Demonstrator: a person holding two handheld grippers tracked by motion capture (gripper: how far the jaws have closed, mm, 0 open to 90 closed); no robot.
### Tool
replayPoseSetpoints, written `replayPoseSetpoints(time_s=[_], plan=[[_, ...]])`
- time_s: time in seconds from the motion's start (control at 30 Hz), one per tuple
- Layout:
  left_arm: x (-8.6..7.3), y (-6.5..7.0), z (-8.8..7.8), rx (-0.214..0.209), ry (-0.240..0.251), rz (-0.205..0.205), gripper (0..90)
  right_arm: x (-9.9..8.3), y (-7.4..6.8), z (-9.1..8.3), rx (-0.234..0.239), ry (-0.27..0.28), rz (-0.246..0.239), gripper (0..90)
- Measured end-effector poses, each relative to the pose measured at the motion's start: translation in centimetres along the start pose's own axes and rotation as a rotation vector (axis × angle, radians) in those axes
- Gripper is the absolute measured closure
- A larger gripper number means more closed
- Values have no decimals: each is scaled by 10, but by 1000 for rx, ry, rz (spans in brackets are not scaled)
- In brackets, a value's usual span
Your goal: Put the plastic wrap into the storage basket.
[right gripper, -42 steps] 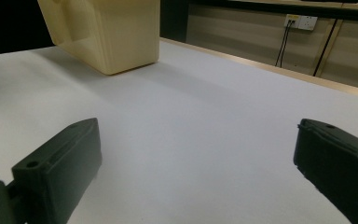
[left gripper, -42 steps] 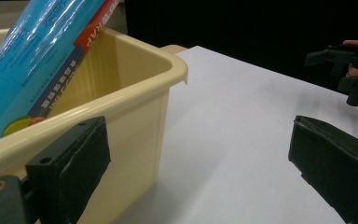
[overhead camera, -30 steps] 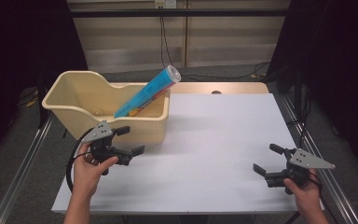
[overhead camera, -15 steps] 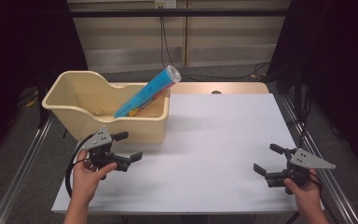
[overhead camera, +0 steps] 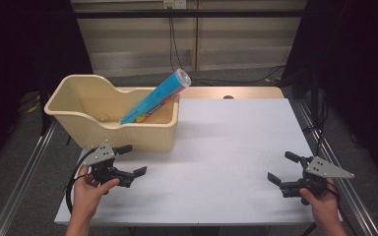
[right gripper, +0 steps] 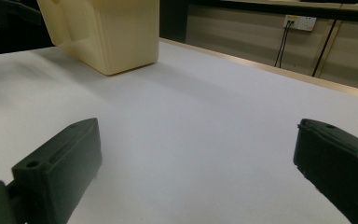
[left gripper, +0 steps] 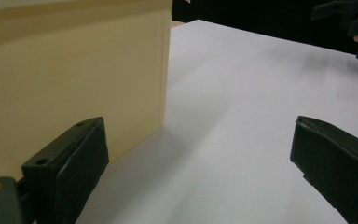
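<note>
We see a cream-yellow bin (overhead camera: 109,129); a blue tube (overhead camera: 155,97) with a pale cap; a white surface (overhead camera: 226,147); black jaws; grey plates.

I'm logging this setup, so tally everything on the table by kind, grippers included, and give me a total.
Cream bins: 1
Blue tubes, leaning in the bin: 1
Handheld grippers, left and right, both open: 2
Total: 4
</note>
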State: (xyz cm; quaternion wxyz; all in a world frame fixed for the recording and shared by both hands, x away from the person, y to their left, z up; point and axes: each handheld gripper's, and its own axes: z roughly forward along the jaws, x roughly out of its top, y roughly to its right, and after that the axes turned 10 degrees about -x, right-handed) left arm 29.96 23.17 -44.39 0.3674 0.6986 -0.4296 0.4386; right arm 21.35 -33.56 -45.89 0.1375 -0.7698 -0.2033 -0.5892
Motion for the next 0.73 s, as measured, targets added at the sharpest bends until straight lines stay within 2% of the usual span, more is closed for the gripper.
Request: replayPoseSetpoints(time_s=[0.2,0.33,0.73], plan=[[-4,3,-6,-4,5,16,41,0,1,0,-1,-5,0,4],[-6,4,-9,-3,22,11,41,-1,1,0,-3,-4,7,5],[-9,4,-11,-9,14,21,41,-2,2,0,-6,-10,9,4]])
